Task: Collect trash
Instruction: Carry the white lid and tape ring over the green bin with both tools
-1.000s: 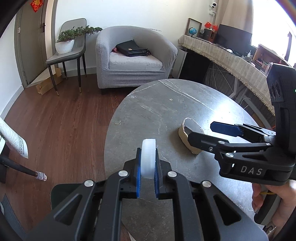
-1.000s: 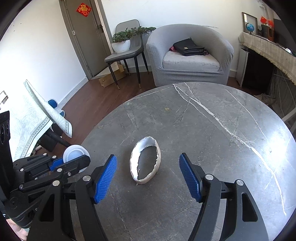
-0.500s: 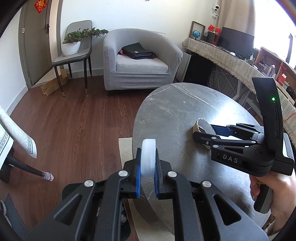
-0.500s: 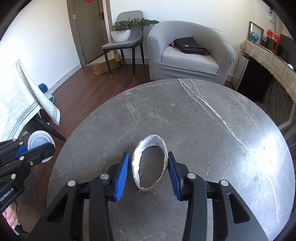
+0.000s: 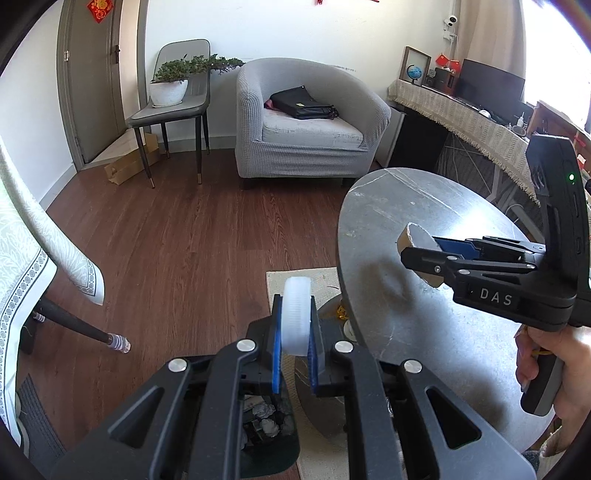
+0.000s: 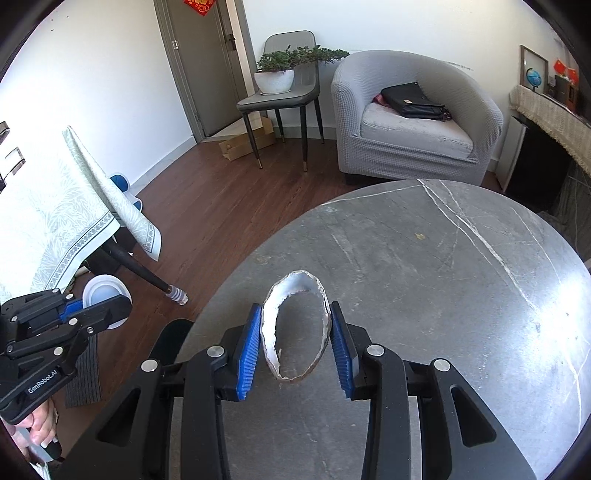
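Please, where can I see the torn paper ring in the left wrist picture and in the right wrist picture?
Left wrist: the torn paper ring is at centre right, in the right gripper, above the round grey table.
Right wrist: the ring is at lower centre, between the blue pads.
Shared landmark: the grey armchair.

This is a home's living room. Ahead of the left tool (image 5: 295, 334) stands a grey armchair (image 5: 310, 122) with a black bag (image 5: 301, 107) on its seat, and beside it a chair (image 5: 173, 107) bearing a potted plant (image 5: 173, 83). A door (image 5: 94, 74) with a red paper ornament (image 5: 99, 5) lies further left. The floor (image 5: 177, 240) is dark wood. To the right, a cloth-draped sideboard (image 5: 465, 114) carries a monitor (image 5: 491, 85), a small globe (image 5: 414, 70) and a picture frame (image 5: 406, 59). A round marbled surface (image 6: 443, 258) spreads beneath the right tool (image 6: 295, 343).
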Demonstrator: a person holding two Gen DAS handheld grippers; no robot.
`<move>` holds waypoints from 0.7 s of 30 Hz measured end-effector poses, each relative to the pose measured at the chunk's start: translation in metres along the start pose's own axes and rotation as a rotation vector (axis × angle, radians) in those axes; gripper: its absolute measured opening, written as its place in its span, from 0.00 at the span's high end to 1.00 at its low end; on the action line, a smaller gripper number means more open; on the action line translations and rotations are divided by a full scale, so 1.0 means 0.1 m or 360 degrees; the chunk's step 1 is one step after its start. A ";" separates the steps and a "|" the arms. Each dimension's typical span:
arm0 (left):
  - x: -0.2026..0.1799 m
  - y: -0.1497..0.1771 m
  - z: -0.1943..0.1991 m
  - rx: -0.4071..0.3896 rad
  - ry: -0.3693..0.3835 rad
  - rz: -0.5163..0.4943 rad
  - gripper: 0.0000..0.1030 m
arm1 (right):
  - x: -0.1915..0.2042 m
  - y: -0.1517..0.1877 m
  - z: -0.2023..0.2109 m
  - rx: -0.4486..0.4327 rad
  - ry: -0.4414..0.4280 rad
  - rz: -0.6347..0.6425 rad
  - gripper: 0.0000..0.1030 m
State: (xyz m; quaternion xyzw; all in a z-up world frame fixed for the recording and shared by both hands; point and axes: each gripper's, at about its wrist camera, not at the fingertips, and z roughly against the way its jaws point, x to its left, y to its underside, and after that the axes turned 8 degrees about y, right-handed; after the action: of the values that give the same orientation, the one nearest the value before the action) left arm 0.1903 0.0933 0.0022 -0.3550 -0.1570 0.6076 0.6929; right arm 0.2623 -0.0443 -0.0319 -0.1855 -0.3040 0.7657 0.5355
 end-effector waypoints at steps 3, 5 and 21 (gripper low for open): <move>0.12 0.06 0.01 0.0023 0.0001 0.0026 0.88 | 0.14 -0.02 0.01 -0.0012 -0.0038 0.0037 0.65; 0.20 0.11 -0.02 0.0051 -0.0006 0.0043 0.88 | 0.22 -0.06 0.01 -0.0021 -0.0068 0.0049 0.65; 0.99 0.83 -0.43 0.0409 -0.0051 0.0257 0.88 | 1.00 -0.18 -0.04 -0.0040 -0.0219 0.0192 0.65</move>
State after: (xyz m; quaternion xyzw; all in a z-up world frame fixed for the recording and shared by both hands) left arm 0.1789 0.1750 -0.1060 -0.2650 -0.0599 0.6821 0.6789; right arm 0.2420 0.0541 -0.0187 -0.1572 -0.3380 0.8035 0.4640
